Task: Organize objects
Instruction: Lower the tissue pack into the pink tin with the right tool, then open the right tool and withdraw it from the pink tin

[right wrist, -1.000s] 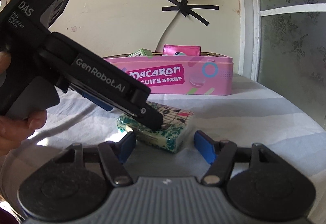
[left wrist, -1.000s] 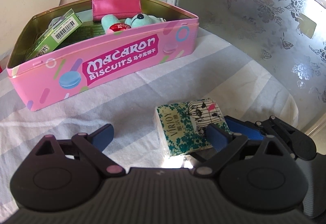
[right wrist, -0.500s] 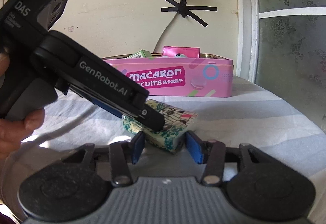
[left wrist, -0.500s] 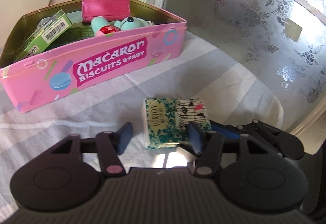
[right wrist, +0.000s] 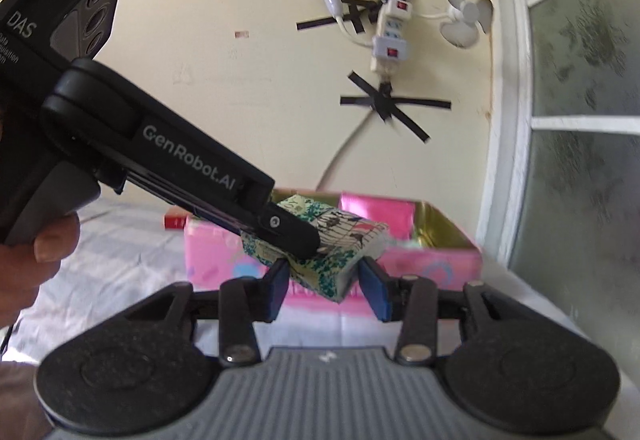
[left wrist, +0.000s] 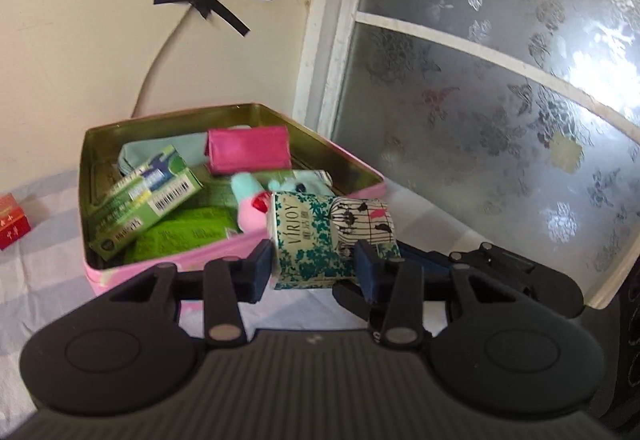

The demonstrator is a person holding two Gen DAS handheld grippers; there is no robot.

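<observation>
A green-and-white tissue pack (left wrist: 320, 236) printed "VIRJOY" is held off the table by both grippers. My left gripper (left wrist: 314, 270) is shut on it, blue pads on either side. My right gripper (right wrist: 326, 286) is shut on the same pack (right wrist: 340, 244), and the left gripper's black finger (right wrist: 280, 228) lies across its top. The pack hangs in front of the open pink biscuit tin (left wrist: 360, 166), which shows in the right wrist view too (right wrist: 440, 260). The tin holds a green box (left wrist: 148, 196), a pink wallet (left wrist: 248, 150) and a teal plush toy (left wrist: 280, 188).
A small red box (left wrist: 12, 220) lies on the striped cloth left of the tin. A frosted glass window (left wrist: 500, 100) stands close on the right. A power strip (right wrist: 390, 36) and taped cable hang on the wall behind.
Both grippers closed on the tissue pack and lifted it off the cloth. It now hangs near the tin's front edge, and both views look higher.
</observation>
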